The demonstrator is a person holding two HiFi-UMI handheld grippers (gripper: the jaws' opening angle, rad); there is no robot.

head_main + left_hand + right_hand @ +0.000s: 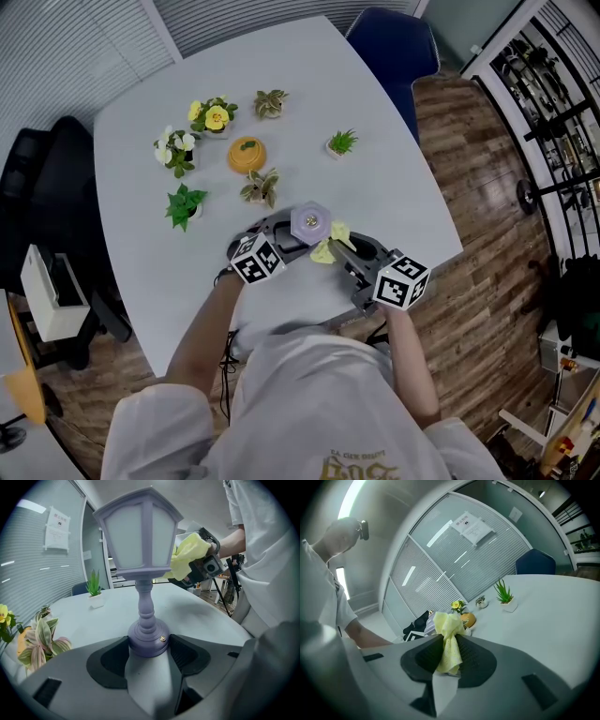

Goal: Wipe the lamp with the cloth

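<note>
A small lavender lantern-shaped lamp stands upright on the white table. My left gripper is shut on the lamp's round base, one pad on each side. The head view shows the lamp's top between the two grippers. My right gripper is shut on a yellow cloth, whose bunched end sticks out past the jaws. In the left gripper view the cloth presses against the right side of the lamp's shade. The lamp is hidden behind the cloth in the right gripper view.
Several small potted plants stand on the table beyond the lamp: a yellow flower, a white flower, a green one, a spiky one. An orange dome-shaped object sits among them. A blue chair stands at the far edge.
</note>
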